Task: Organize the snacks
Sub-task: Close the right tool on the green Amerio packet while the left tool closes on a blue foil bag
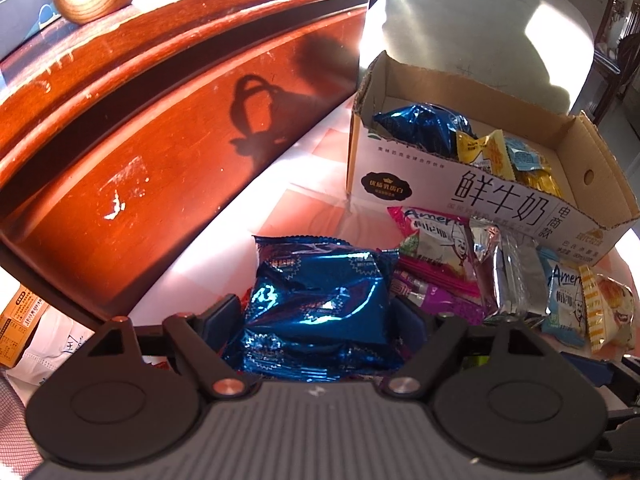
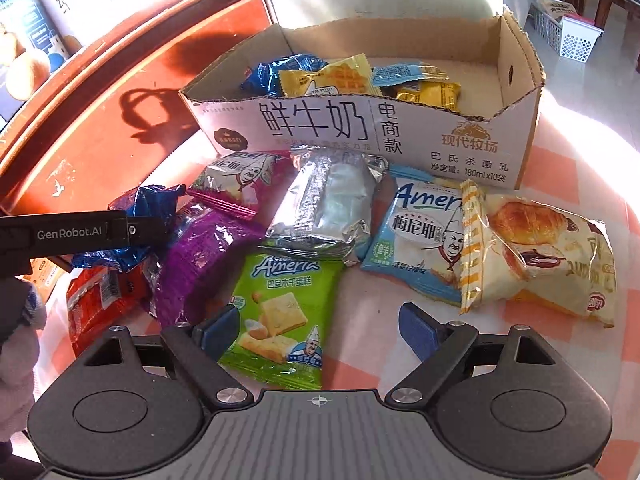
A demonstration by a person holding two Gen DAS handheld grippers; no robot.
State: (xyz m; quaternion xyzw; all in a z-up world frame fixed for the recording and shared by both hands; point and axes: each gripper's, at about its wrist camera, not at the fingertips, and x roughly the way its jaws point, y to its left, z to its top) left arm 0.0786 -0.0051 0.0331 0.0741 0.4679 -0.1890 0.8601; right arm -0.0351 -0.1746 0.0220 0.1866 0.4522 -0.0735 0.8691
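1. Left gripper (image 1: 316,316): jaws wide apart, a blue foil packet (image 1: 320,296) between them. Pads sit just beside the packet's sides; no squeeze visible, so I read it as not yet clamped.
2. Right gripper (image 2: 316,330): jaws apart, nothing gripped. It hovers over the green Ameria packet (image 2: 280,312), which lies flat on the checked table (image 2: 552,168).
3. Target is the cardboard box (image 2: 404,128), open-topped, behind the pile. It already holds a blue packet, yellow packets and a light-blue one; the right end looks bare.
4. Loose in front of the box: silver foil pack (image 2: 332,204), light-blue Ameria packet (image 2: 424,236), croissant bag (image 2: 536,248), purple packet (image 2: 204,264), pink packet (image 2: 240,180), red packet (image 2: 100,300).
5. Handling, my guess: all light, puffy and crinkly, and the foil is slippery. Grip across the padded middle, not the thin crimped seams. Croissant and cakes crush easily, so go gently.
6. Room: wooden cabinet (image 1: 140,140) stands close on the left, limiting swing there. The box's front wall is low and jagged, so lift over it. The two grippers are near each other, so watch for a clash over the pile.
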